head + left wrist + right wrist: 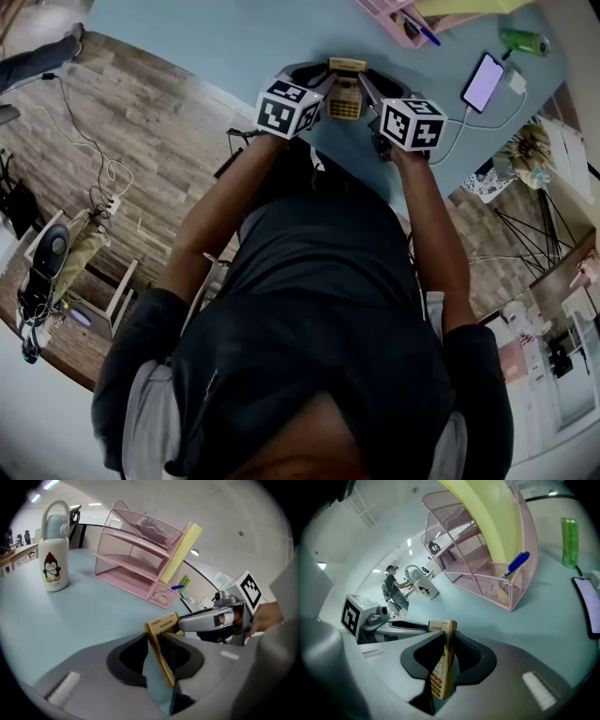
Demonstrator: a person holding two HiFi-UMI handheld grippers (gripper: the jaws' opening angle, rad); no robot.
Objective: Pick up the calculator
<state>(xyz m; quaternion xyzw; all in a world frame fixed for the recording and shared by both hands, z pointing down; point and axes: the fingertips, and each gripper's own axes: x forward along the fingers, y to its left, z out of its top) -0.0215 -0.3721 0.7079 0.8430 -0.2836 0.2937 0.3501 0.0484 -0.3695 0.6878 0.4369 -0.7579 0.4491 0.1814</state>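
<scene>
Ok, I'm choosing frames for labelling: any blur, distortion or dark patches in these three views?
Head view: heavy fisheye curves the table edge, the calculator is small but sharp. Left gripper view: black vignette at the corners, even light, the bottle crisp. Right gripper view: same vignette, calculator keys clear, pink rack bowed by the lens.

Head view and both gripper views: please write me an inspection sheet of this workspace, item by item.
Surface: pale blue table.
Job's things: gold rectangular calculator, gripped from both sides.
Clutter: pink mesh organiser holding a yellow folder and a blue pen; green bottle; white penguin flask; lit phone.
Grippers: left gripper and right gripper both shut on the calculator.
Cables: white cable at the phone; loose cables on the floor.
Surroundings: wooden floor; a person far behind.
</scene>
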